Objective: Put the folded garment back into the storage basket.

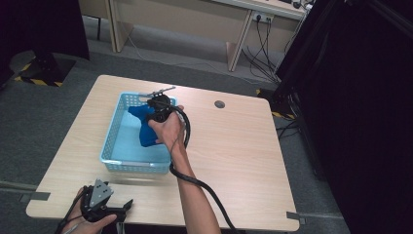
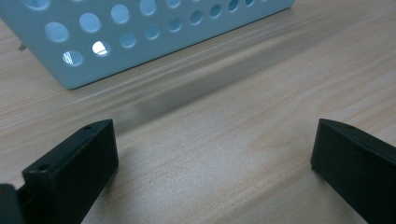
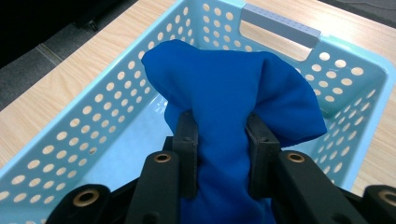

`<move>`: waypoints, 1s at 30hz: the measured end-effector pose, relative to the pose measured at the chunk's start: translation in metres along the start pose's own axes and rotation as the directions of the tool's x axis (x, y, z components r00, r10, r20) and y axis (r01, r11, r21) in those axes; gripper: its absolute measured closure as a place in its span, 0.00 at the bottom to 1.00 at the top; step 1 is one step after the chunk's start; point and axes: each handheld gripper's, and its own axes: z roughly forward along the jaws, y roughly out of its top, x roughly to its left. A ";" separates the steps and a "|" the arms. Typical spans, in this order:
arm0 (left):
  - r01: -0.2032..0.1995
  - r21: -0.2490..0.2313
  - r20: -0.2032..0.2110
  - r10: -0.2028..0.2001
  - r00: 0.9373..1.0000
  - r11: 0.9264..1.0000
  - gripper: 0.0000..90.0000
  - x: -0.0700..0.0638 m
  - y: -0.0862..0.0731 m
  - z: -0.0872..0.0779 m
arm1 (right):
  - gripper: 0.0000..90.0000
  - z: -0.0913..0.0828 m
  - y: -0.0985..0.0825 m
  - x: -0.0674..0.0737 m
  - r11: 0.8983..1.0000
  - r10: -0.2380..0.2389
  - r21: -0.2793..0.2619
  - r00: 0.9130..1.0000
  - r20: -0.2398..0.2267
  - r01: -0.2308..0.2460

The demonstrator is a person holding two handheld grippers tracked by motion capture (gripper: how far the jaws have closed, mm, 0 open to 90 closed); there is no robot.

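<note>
A blue cloth (image 3: 224, 93) is pinched between the two black jaws of my right gripper (image 3: 223, 154), which is shut on it above the inside of a light blue perforated basket (image 3: 70, 140). From above, the right gripper (image 1: 157, 113) hangs over the basket (image 1: 111, 146) with the blue cloth (image 1: 145, 127) drooping down into it. My left gripper (image 1: 127, 204) rests near the table's front left edge, jaws wide apart over bare wood. In the left gripper view its fingers (image 2: 74, 163) stand open with nothing between them, facing the basket's wall (image 2: 140, 32).
The wooden table (image 1: 234, 146) has a round cable hole (image 1: 219, 104) at the back. A black cable (image 1: 204, 187) trails from the right gripper along the forearm. Dark curtains and a frame stand at the right; desks and cables lie beyond the table.
</note>
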 end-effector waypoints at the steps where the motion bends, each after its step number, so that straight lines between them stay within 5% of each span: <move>1: 0.000 0.000 0.000 0.000 1.000 1.000 0.00 0.000 0.000 0.000 | 0.79 0.000 0.001 0.001 1.000 0.002 -0.002 1.000 0.000 -0.002; 30: -0.002 0.002 0.000 0.002 1.000 1.000 0.00 0.000 0.000 0.000 | 0.79 0.043 -0.010 0.013 0.998 0.018 0.067 1.000 -0.003 -0.018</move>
